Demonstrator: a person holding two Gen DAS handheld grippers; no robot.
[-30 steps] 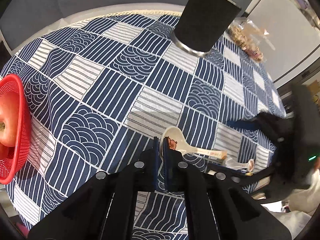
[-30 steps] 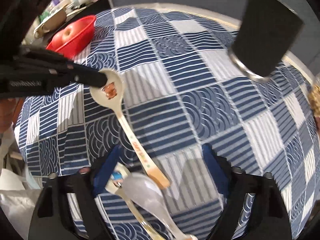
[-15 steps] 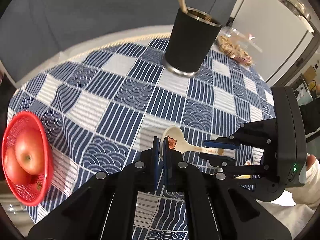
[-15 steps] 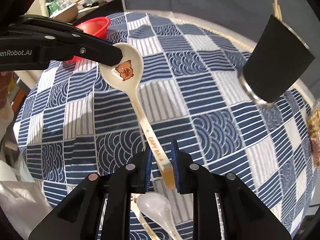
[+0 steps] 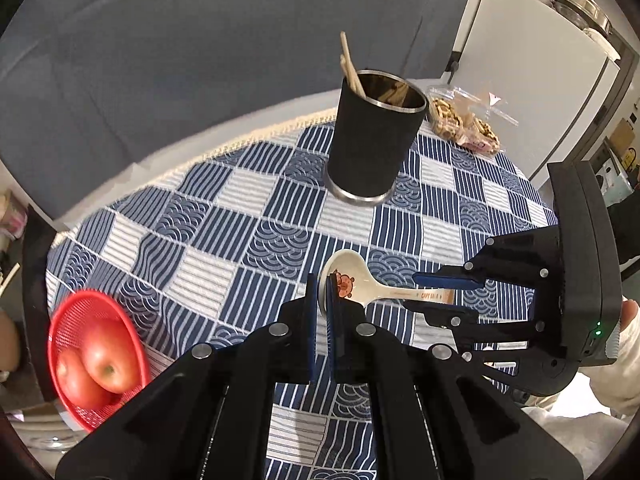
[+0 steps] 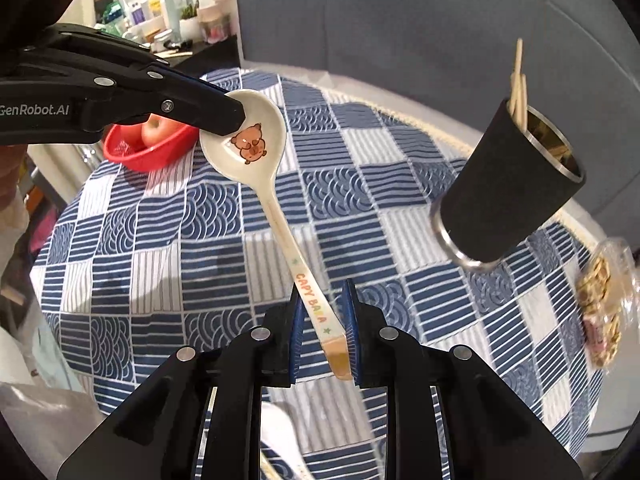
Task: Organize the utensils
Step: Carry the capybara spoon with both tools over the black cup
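The right gripper [image 6: 323, 330] is standing half open around the handle end of the spoon [image 6: 276, 208], not yet pinching it, while the left gripper [image 5: 321, 294] is clamping its bowl in the air, the long axis running between them, the cup [image 6: 508, 188] waiting farther away.

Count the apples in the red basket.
2. Both sit in the red basket at the table's left edge: the front apple, and the rear apple partly behind it. Others could be hidden underneath.
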